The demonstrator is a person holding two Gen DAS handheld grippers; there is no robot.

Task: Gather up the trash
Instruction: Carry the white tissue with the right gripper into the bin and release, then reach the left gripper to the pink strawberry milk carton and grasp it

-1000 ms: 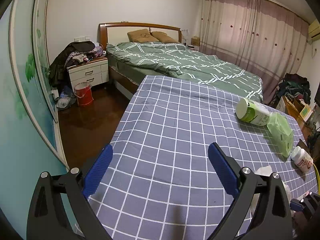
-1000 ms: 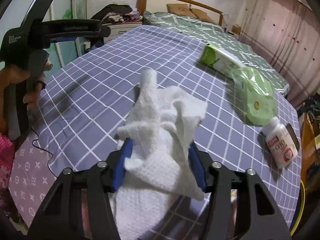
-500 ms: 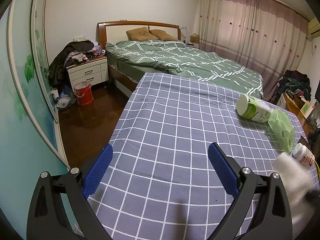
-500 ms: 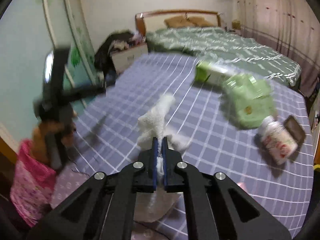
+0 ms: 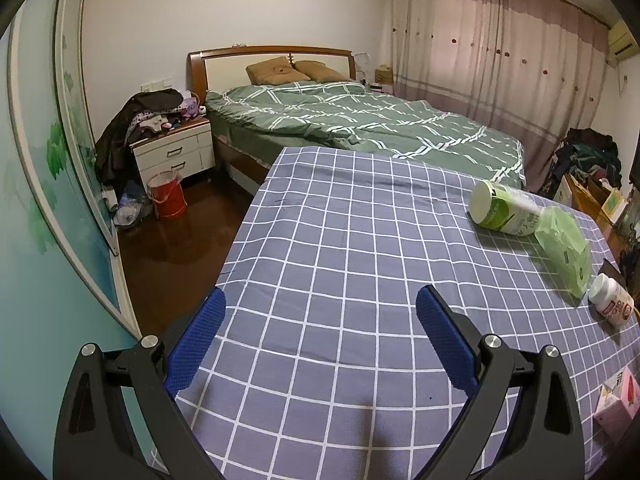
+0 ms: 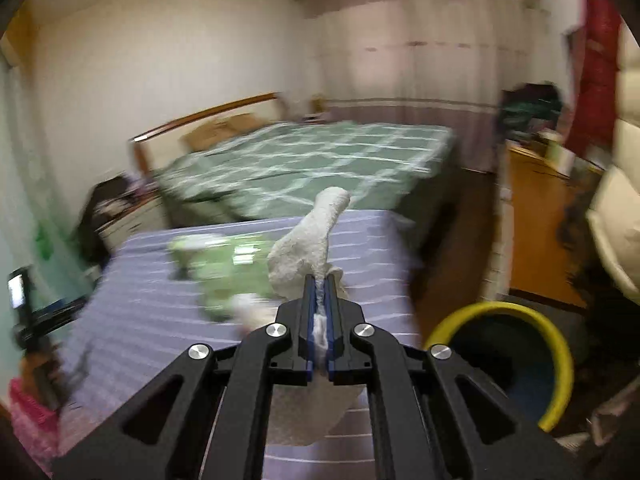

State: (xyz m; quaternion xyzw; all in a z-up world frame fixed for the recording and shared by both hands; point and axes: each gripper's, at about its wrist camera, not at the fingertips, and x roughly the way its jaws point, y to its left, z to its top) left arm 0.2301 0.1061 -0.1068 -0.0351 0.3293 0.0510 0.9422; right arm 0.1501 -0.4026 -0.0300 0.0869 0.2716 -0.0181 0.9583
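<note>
My right gripper [image 6: 319, 280] is shut on a crumpled white paper towel [image 6: 306, 240], which sticks up ahead of the blue pads and hangs below them, lifted off the checked tablecloth [image 6: 160, 304]. A bin with a yellow rim [image 6: 558, 344] stands on the floor to the lower right of it. My left gripper [image 5: 320, 312] hangs open over the near edge of the tablecloth [image 5: 340, 248] with nothing between its fingers. On the table's right side lie a green-and-white canister [image 5: 500, 210], a green packet [image 5: 566, 252] and a small white pill bottle [image 5: 612, 300].
A bed with a green cover [image 5: 360, 128] stands behind the table. A red bucket [image 5: 166, 196] and a cluttered nightstand [image 5: 172, 152] are on the left. A pink box [image 5: 618, 400] sits at the table's right near edge. A wooden cabinet [image 6: 536, 216] stands beyond the bin.
The right gripper closed on the paper towel, lifted it off the table and swung right toward the yellow-rimmed bin. The towel has gone from the left wrist view. The left gripper stayed put.
</note>
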